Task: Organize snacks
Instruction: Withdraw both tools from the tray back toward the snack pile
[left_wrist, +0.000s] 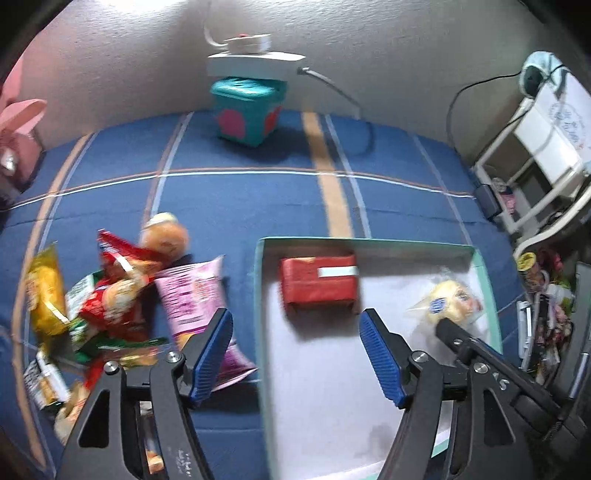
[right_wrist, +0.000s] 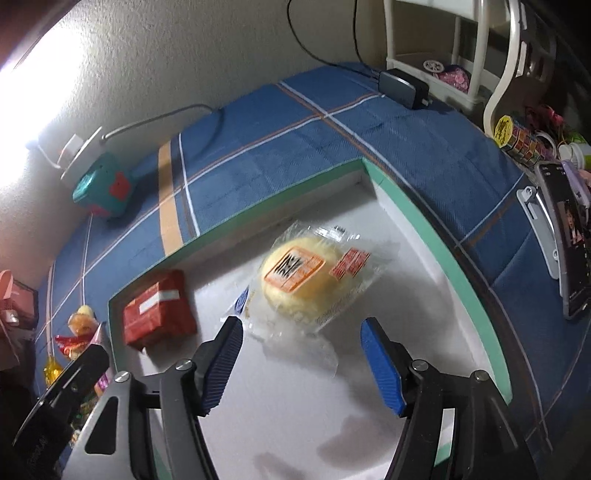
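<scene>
A: Both grippers hang spread and empty: the left gripper (left_wrist: 295, 354) above the tray's near-left wall, the right gripper (right_wrist: 301, 360) just short of the wrapped bun (right_wrist: 304, 282).

B: Risk?

A: Probably the slack wrapper catching a pad and dragging the bun out.

B: And the teal-rimmed tray (left_wrist: 258, 295)?

A: It holds the bun and, farther back, a red packet (left_wrist: 319, 282). Loose snacks (left_wrist: 118, 295) lie outside, on the blue cloth (left_wrist: 258, 199).
</scene>
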